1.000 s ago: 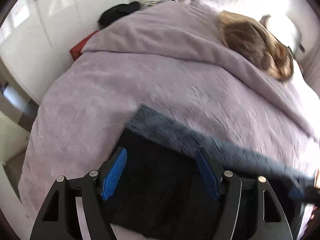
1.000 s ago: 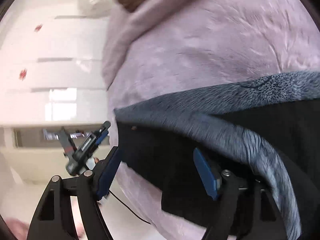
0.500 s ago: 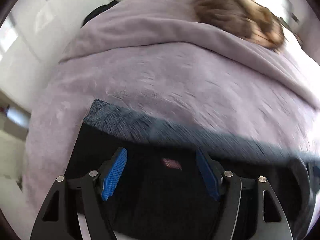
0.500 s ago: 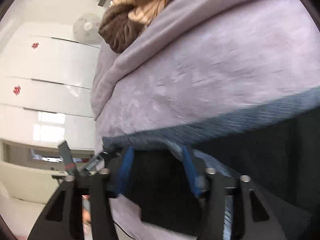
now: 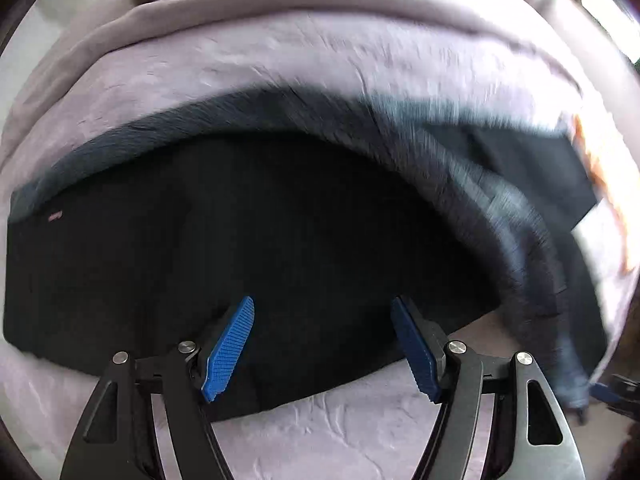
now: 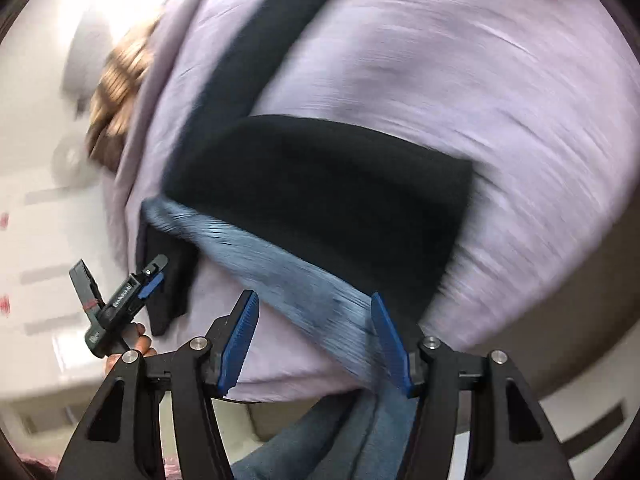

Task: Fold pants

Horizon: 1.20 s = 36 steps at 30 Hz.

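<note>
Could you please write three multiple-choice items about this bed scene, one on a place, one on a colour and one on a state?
1. Where do the pants lie?
A. On the bedspread
B. On the floor
C. On a chair

2. What colour are the pads of the left gripper?
A. Red
B. Blue
C. Yellow

3. How does the right gripper stand?
A. Clamped shut on a pillow
B. Jaws apart, with a grey-blue fuzzy strip of the pants between them
C. Out of view

Answers:
1 A: the black cloth is spread on the lilac bedspread.
2 B: both ribbed pads show blue in the left wrist view.
3 B: in the right wrist view the pads stand apart around the strip; the blur hides whether they press on it.
</note>
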{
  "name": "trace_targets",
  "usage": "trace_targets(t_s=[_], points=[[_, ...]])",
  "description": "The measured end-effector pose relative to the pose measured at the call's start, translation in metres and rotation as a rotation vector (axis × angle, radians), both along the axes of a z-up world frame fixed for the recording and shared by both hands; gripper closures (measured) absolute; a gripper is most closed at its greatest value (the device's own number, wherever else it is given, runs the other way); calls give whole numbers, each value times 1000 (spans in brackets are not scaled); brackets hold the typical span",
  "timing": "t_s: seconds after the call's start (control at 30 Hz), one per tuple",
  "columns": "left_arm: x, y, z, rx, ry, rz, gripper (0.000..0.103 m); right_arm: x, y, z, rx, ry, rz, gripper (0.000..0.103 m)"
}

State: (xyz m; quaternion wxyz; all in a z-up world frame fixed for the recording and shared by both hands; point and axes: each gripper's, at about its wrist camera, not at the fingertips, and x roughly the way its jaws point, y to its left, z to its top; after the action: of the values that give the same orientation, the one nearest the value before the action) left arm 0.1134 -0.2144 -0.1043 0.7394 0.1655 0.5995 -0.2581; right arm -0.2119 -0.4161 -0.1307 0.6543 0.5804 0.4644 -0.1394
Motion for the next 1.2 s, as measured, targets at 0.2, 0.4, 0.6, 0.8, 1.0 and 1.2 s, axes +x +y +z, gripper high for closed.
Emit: trace_targets(t_s=[0.2, 0.4, 0.6, 0.8, 1.0, 1.2], points=[[-6, 0, -7, -12, -33, -46, 29, -56, 20, -42, 167, -109, -223, 43], [-8, -5, -6, -2, -43, -59, 29, -49, 22, -50, 209, -207, -292, 89], [-8, -5, -5, 4, -35, -39, 29, -39, -8, 8, 143, -286, -210, 92], [4, -22, -5, 46, -19, 54, 29, 33, -117, 50, 139, -389, -139, 92], [15, -46, 1, 86, -33, 145, 29, 143, -232, 36, 129, -340, -56, 80], [24, -73, 19, 47, -35, 194, 29, 154, -254, 42, -67, -193, 66, 48]])
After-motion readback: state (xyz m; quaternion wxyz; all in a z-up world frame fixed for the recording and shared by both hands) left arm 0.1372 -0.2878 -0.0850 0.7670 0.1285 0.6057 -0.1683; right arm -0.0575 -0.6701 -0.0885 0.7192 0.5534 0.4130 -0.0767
